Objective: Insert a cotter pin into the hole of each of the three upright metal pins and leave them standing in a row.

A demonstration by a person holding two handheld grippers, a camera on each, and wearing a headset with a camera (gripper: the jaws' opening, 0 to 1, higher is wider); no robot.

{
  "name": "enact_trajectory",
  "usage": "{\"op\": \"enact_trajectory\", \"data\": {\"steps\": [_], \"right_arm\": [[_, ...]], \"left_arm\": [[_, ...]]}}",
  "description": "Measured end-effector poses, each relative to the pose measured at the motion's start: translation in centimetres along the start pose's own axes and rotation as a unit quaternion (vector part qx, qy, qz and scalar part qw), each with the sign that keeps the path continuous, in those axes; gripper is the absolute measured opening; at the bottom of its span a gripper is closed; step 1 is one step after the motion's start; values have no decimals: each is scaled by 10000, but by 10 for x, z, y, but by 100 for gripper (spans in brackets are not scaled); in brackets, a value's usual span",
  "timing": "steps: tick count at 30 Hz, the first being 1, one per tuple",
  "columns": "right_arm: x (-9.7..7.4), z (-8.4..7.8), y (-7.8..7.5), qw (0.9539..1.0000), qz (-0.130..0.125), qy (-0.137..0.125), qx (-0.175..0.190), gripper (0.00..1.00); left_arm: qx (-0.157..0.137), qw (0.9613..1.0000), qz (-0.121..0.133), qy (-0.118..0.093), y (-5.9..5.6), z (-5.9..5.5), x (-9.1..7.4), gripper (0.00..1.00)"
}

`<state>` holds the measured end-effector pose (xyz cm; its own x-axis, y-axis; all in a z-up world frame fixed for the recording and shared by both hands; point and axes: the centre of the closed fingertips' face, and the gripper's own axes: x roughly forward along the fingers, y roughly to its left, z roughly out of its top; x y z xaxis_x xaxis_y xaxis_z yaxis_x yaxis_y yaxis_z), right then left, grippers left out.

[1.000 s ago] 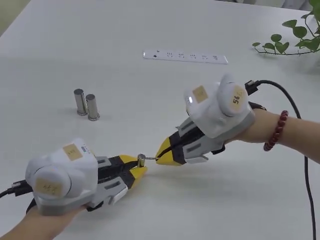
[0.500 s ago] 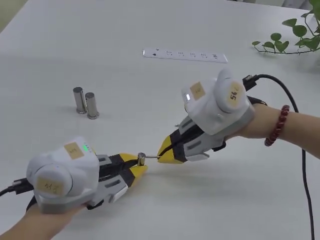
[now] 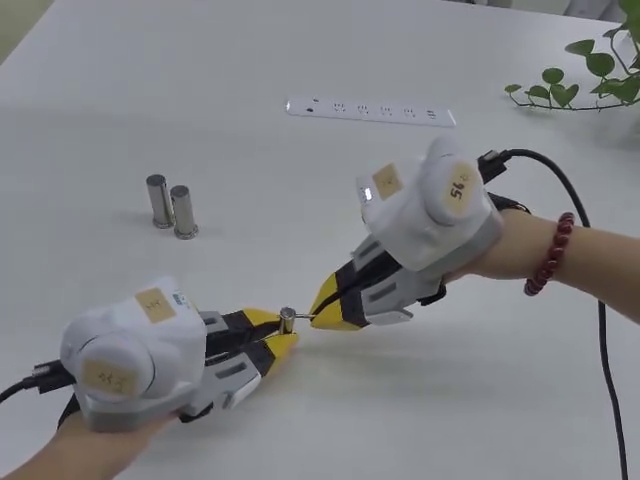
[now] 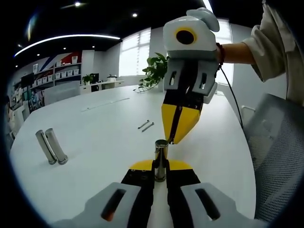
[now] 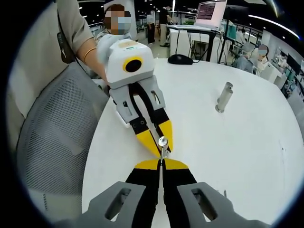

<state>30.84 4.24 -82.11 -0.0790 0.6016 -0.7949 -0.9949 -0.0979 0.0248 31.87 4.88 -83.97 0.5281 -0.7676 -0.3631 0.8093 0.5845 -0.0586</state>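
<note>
My left tongs [image 3: 276, 331] are closed on one metal pin [image 3: 287, 320], gripping it low on its body so it stands upright between the yellow tips. In the left gripper view its top rises above them. My right tongs [image 3: 325, 310] come in from the opposite side, pinched shut on a thin cotter pin [image 3: 304, 319] whose free end reaches the pin's upper part. I cannot tell whether it is in the hole. The two other metal pins [image 3: 172, 207] stand upright, just beside each other, well apart to the left on the white surface [image 3: 220, 60]. Two spare cotter pins [image 4: 146, 125] lie beyond the right tongs. A power strip [image 3: 370, 111] and a plant [image 3: 590, 70] sit at the far side.
</note>
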Motion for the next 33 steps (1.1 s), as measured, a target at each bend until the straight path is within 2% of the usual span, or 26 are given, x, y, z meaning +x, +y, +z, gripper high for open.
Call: {"op": "enact_trajectory", "data": {"steps": [20,33], "right_arm": [[6,6,-1,10000,-21,-47,-51,2],[6,8,-1,9999,-42,-102,87,3]], "left_arm": [[-10,10000,16,-32,0,0,1,7],[-52,9999,71,-89,-1,0,1,7]]}}
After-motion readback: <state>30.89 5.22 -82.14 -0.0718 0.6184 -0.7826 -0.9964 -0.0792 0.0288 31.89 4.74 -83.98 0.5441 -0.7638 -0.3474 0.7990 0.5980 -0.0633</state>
